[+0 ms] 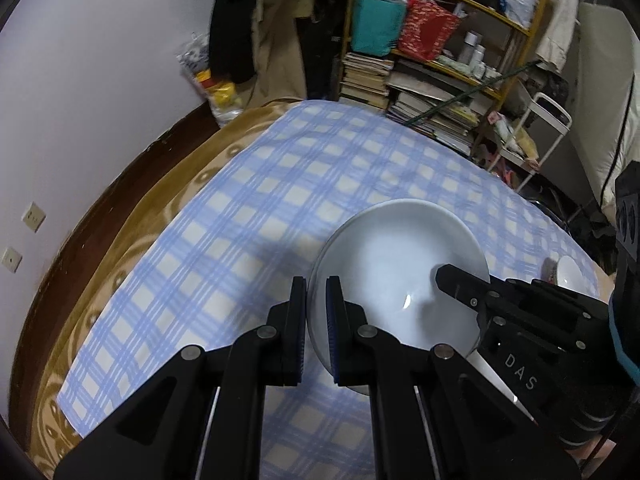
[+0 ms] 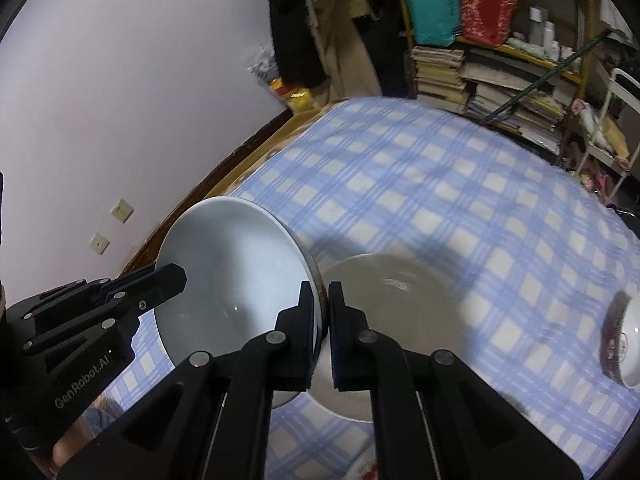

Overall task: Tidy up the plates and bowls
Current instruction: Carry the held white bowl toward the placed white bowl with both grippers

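A large white bowl (image 1: 400, 276) is held above the blue checked cloth (image 1: 256, 216). My left gripper (image 1: 317, 300) is shut on its left rim. My right gripper (image 2: 321, 300) is shut on its right rim, and the bowl (image 2: 232, 272) fills the left of the right wrist view. The right gripper's finger also shows in the left wrist view (image 1: 460, 284) over the bowl's far rim. Below and right of the bowl, a white plate (image 2: 396, 320) lies on the cloth. A small patterned bowl (image 2: 622, 340) lies tilted at the right edge.
The cloth covers a table with a tan cover (image 1: 132, 232) along a lilac wall (image 1: 100, 60). A crowded bookshelf (image 1: 432, 72) and a white cart (image 1: 536, 140) stand behind the table. The small bowl (image 1: 568, 272) shows at the far right.
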Available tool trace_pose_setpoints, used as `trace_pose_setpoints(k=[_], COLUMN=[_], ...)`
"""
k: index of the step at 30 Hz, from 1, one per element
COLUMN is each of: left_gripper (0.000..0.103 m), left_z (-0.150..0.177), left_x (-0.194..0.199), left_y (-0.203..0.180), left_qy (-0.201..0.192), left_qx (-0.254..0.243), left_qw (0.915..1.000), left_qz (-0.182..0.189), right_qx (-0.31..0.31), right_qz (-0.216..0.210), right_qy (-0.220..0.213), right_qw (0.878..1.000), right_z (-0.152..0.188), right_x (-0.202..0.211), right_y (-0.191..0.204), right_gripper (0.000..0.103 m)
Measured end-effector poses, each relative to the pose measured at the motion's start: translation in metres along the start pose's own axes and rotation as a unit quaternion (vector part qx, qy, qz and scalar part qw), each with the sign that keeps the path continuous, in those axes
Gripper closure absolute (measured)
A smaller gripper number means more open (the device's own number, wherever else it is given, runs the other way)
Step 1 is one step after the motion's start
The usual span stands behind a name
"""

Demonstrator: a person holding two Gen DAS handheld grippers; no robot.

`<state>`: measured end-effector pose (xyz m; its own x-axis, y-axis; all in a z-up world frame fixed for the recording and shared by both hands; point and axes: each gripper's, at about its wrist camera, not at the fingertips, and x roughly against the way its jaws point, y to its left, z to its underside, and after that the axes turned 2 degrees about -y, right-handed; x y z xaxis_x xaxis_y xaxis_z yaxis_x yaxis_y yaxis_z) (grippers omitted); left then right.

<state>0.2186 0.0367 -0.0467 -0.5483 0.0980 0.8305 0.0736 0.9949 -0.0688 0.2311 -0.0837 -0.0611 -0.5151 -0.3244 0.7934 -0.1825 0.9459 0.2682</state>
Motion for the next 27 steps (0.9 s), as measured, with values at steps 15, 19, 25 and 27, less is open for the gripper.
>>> trace_pose_setpoints(k=[15,19,25,27], left_gripper=[0.094,0.094,0.094,0.094], left_z=[0.002,0.006,0.009,0.010], left_x=[-0.033,-0.045,-0.059,-0.063], left_y=[-0.041,-0.043,-0.042,-0.041], left_qy=[0.031,0.039,0.051,0.056], left_qx=[-0.014,-0.011,-0.003,-0.002], left_qw=[0.9994,0.9990,0.9987,0.9984], left_qz=[0.010,0.016,0.003,0.000], right_qx=[-0.017,-0.014,-0.020,-0.018], right_qz=[0.005,0.015,0.005,0.003], right_qy=[-0.013,-0.015,0.011,0.014], right_qw=[1.000,1.000,1.000,1.000], right_z=[0.003,0.008,0.015,0.016], right_x=[0.015,0.010,-0.012,-0.017], right_y=[-0.049,-0.054,-0.063,-0.063], right_gripper=[0.092,0.092,0.092,0.092])
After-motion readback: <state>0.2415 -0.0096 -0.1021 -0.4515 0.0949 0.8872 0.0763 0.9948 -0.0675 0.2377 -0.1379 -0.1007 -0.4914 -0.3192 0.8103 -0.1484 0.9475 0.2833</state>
